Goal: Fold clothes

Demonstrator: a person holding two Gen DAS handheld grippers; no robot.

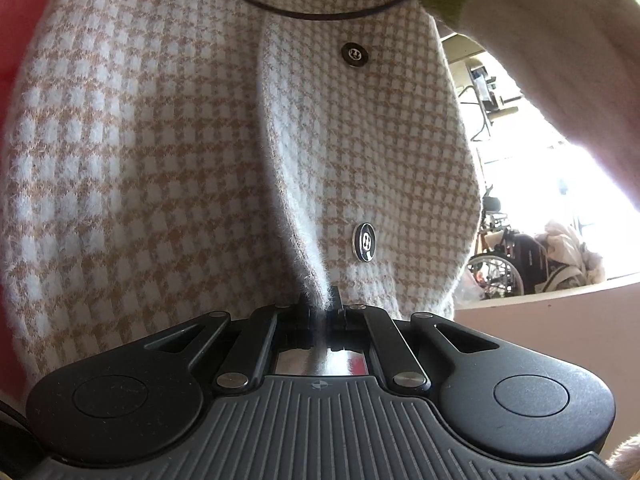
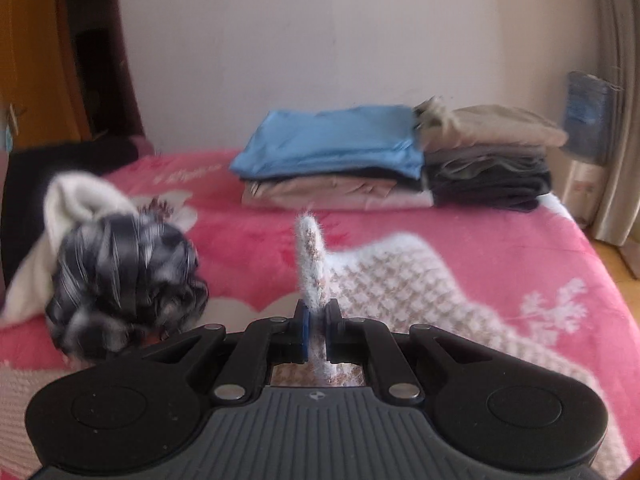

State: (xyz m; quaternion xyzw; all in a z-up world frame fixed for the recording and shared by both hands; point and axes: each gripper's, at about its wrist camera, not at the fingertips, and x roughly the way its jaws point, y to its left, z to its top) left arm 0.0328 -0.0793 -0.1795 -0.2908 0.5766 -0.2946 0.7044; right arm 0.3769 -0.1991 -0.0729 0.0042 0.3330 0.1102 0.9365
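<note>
A fuzzy beige-and-white houndstooth cardigan (image 1: pixel 168 152) with dark round buttons (image 1: pixel 365 241) fills the left wrist view, hanging in front of the camera. My left gripper (image 1: pixel 320 312) is shut on a fold of its edge. In the right wrist view the same cardigan (image 2: pixel 396 280) trails off to the right over the pink bed (image 2: pixel 500 248). My right gripper (image 2: pixel 316 320) is shut on another fold of it, and a fuzzy tip sticks up between the pads. A person's cream sleeve (image 1: pixel 560 60) crosses the upper right of the left wrist view.
Two stacks of folded clothes sit at the far side of the bed: a blue-topped one (image 2: pixel 332 148) and a beige-and-dark one (image 2: pixel 488 156). A black-and-white garment (image 2: pixel 124 276) and a cream one (image 2: pixel 72 208) lie bunched at the left. A dark cable (image 1: pixel 312 14) loops overhead. Wheelchairs (image 1: pixel 504 256) stand beyond.
</note>
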